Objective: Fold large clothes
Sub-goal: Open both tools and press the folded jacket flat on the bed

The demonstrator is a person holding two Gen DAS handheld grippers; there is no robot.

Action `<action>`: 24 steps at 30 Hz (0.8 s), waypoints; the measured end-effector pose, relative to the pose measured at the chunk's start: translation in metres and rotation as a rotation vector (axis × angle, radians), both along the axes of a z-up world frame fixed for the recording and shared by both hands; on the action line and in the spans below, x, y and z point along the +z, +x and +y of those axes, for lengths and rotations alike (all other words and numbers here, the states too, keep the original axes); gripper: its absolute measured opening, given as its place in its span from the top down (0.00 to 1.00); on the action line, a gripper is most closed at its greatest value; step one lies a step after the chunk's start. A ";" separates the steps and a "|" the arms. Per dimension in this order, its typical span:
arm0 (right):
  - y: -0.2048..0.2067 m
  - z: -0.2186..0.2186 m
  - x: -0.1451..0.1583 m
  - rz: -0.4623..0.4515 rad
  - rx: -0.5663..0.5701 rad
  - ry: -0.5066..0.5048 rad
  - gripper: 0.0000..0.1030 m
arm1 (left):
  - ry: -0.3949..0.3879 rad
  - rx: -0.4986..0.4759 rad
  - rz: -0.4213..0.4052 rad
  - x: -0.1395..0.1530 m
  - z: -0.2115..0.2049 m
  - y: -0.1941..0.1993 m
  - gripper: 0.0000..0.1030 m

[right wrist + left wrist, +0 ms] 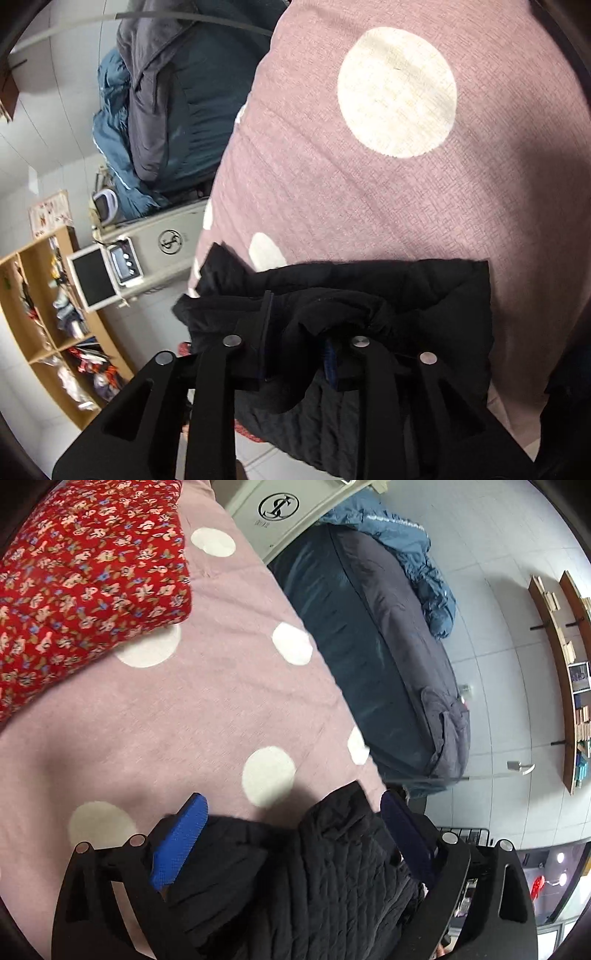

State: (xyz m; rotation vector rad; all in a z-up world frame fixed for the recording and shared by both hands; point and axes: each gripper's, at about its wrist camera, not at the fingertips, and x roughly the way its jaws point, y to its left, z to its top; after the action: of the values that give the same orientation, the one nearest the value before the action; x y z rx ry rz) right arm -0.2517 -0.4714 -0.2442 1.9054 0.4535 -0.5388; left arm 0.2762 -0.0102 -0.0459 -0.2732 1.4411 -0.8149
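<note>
At the bottom of both frames, the black jacket (314,878) lies on the dotted pink bedspread (207,701), the left hand-held gripper (295,830) released around it, the right hand-held gripper (299,332) grasping its bunched edge.

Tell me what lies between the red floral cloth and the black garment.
Left wrist view: only bare polka-dot bedspread separates the red floral cloth from the black garment.

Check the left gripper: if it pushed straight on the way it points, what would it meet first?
Probably the black quilted garment, which lies between the open jaws of the left gripper without the pads pressing it. Past it comes the pink polka-dot bedcover; depth is unclear.
</note>
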 end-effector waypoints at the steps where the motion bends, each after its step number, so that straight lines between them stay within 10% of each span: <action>1: -0.004 0.001 0.001 -0.039 -0.044 0.024 0.63 | 0.028 -0.027 -0.015 0.003 0.001 -0.003 0.11; 4: -0.017 0.003 0.014 -0.076 -0.169 0.032 0.28 | 0.125 -0.165 -0.169 0.021 -0.002 -0.032 0.11; 6: -0.020 0.002 0.036 0.035 -0.142 -0.046 0.28 | 0.171 -0.251 -0.287 0.033 -0.004 -0.062 0.11; 13: 0.058 0.065 0.134 0.611 0.428 -0.645 0.16 | 0.235 -0.425 -0.501 0.040 -0.013 -0.178 0.09; 19: 0.115 0.169 0.115 0.762 0.758 -0.831 0.16 | 0.324 -0.671 -0.680 0.009 -0.046 -0.282 0.09; 24: 0.108 0.179 0.080 0.784 0.725 -0.734 0.10 | 0.423 -0.749 -0.699 -0.031 -0.066 -0.307 0.06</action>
State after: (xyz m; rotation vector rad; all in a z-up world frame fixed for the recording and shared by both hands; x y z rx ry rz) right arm -0.1436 -0.2928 -0.1645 0.6891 1.1938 -0.7973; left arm -0.0304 -0.0759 -0.0774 0.8511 0.9826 -1.0271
